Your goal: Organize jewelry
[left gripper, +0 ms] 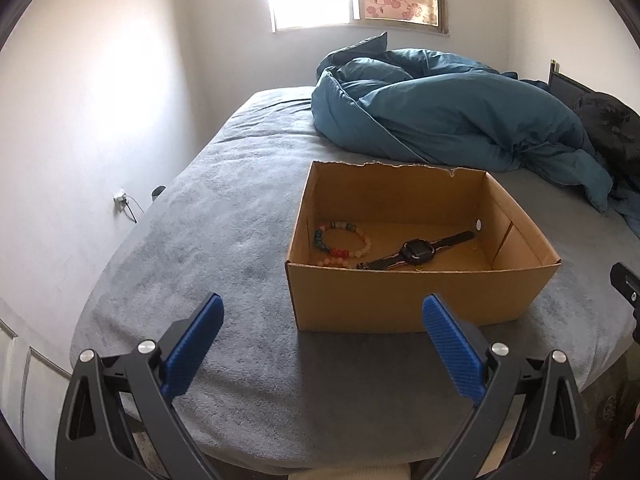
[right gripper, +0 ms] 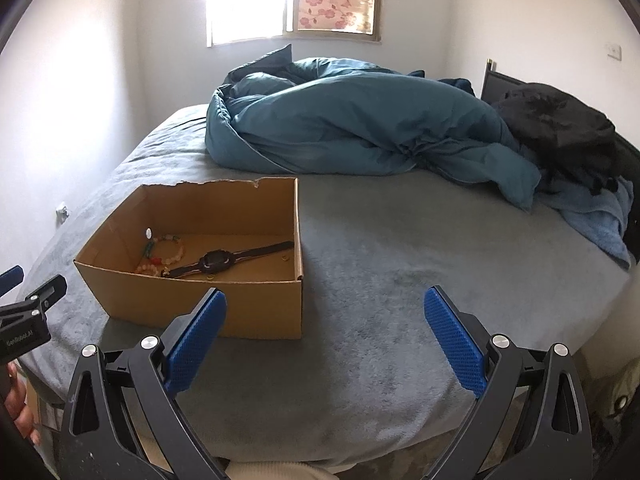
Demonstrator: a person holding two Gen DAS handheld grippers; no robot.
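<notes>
Left wrist view looks down into an open cardboard box (left gripper: pixel 412 296) sitting on the grey bed cover (left gripper: pixel 224 216), its back wall torn ragged along the top edge. On the box floor lies a beaded bracelet (left gripper: pixel 344 240) — a loop of mixed beads in blue, green, red and pale pink — toward the left side, and just beside it a black wristwatch (left gripper: pixel 418 251) stretched out flat, its strap running diagonally toward the right wall. A couple of tiny gold-coloured bits lie near the watch, too small to identify. Behind the box a teal duvet (left gripper: pixel 440 116) is heaped up, well apart from it, with a dark garment (right gripper: pixel 560 124) at the far right under a bright window (right gripper: pixel 292 0). The left gripper (left gripper: pixel 322 324) hovers in front of the box's near wall, its blue pads (left gripper: pixel 452 344) spread wide with nothing between them. From the right wrist view, the right gripper (right gripper: pixel 324 324) hangs just right of the box's near corner over bare cover, likewise released and empty, and a person's hand (right gripper: pixel 18 404) shows at the lower left edge beneath the other tool's black body.
</notes>
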